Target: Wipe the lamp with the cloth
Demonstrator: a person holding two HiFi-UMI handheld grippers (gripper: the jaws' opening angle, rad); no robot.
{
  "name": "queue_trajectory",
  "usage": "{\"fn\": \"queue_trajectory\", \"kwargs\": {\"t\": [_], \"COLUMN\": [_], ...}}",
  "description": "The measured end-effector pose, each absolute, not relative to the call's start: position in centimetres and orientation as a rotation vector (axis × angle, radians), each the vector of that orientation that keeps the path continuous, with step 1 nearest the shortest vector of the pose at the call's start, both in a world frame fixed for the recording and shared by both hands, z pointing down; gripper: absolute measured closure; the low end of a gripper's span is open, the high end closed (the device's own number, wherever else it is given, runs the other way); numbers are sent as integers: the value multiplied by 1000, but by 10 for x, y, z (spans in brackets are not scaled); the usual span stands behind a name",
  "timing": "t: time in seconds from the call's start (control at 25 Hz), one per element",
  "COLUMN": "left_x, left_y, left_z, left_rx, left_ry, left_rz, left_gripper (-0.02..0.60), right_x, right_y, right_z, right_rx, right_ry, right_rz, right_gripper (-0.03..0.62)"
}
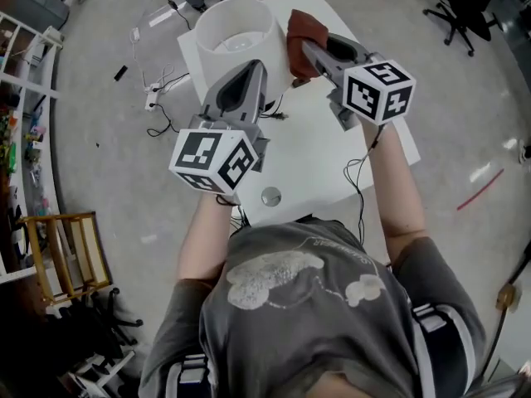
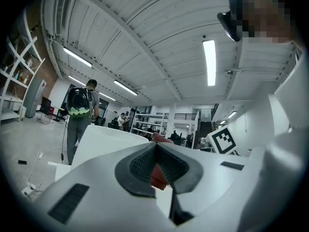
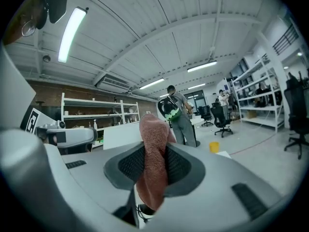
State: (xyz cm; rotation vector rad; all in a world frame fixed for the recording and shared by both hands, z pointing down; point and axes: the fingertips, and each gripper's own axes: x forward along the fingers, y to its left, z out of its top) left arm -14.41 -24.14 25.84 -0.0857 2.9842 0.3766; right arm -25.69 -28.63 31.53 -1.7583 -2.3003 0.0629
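A white drum-shaped lamp shade (image 1: 236, 33) stands at the far end of the white table (image 1: 328, 160). My right gripper (image 1: 305, 48) is shut on a reddish-brown cloth (image 1: 303, 28), held against the shade's right side. In the right gripper view the cloth (image 3: 154, 161) hangs pinched between the dark pads, with the shade (image 3: 120, 135) behind it. My left gripper (image 1: 256, 68) sits at the shade's near side, jaws together with nothing between them. In the left gripper view its tips (image 2: 155, 147) meet, the shade (image 2: 104, 140) stands left behind them, and a bit of cloth (image 2: 158, 174) shows beyond.
A small round metal piece (image 1: 271, 196) lies near the table's front edge. Cables and a power strip (image 1: 154, 98) trail on the floor at left. A wooden frame (image 1: 70, 247) and shelves stand far left, an office chair (image 1: 459, 8) at top right. A person with a backpack (image 2: 79, 112) stands beyond.
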Motion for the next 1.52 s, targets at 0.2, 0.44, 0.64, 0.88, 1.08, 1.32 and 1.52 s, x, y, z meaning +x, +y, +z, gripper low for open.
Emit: {"fn": "queue_trajectory", "kwargs": {"t": [0.2, 0.44, 0.64, 0.88, 1.08, 1.32, 1.52], "left_x": [-153, -153, -142, -127, -127, -118, -111], "left_y": [-242, -243, -243, -238, -238, -227, -214], "left_z": [251, 260, 278, 300, 307, 313, 318], "left_rx": [-36, 18, 31, -21, -138, -278, -439], "left_ry": [2963, 2981, 3013, 3056, 3074, 3071, 3052], "left_rz": [350, 350, 380, 426, 436, 470, 507], "left_gripper": [574, 574, 574, 574, 574, 574, 574], "right_x": [-265, -271, -267, -256, -254, -237, -224], "right_y": [-265, -255, -261, -270, -281, -292, -297], "right_z": [293, 304, 336, 399, 441, 453, 437], "right_rx": [-1858, -1876, -1823, -1675, -1546, -1425, -1319], "right_ry": [-2299, -2265, -2225, -2190, -2198, -2247, -2343], "right_rz": [2, -21, 15, 57, 69, 102, 128], "right_gripper": [503, 502, 502, 502, 502, 502, 502]}}
